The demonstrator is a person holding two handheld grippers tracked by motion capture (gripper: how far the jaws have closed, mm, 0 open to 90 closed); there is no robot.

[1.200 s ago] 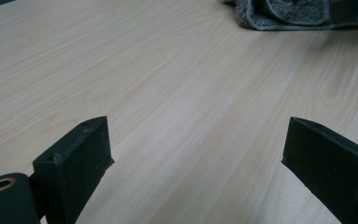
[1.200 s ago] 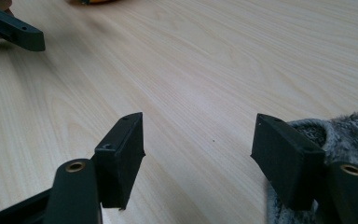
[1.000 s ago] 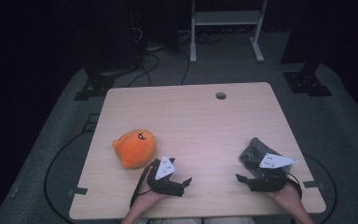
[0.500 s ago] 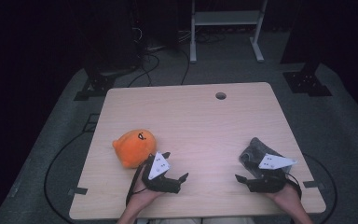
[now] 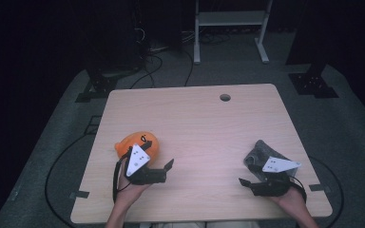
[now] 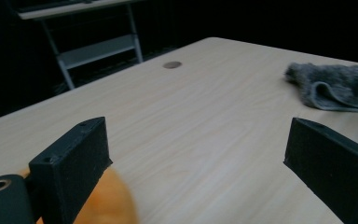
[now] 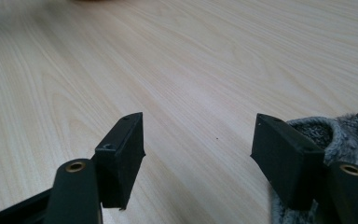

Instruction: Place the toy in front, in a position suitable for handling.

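Observation:
An orange plush toy [image 5: 137, 142] lies on the pale wooden table [image 5: 195, 123] near the front left. My left gripper [image 5: 168, 171] sits just in front of it, open, jaws pointing right with nothing between them. In the left gripper view the toy [image 6: 109, 203] shows as an orange blur beside the left jaw. A grey fuzzy cloth [image 5: 261, 152] lies at the front right. My right gripper [image 5: 246, 175] rests against its near side, open, pointing left. In the right gripper view the cloth [image 7: 349, 130] lies behind the right jaw and bare wood lies between the jaws.
A round cable hole [image 5: 225, 97] is set near the table's far edge. Beyond the table stand a white shelf frame [image 5: 230, 19], black stand feet [image 5: 313, 85] and cables [image 5: 147, 71] on the grey floor. The grey cloth [image 6: 335, 86] shows far right in the left gripper view.
My left gripper has moved left and a little farther from the person, up against the orange toy. The right gripper and the cloth have stayed put.

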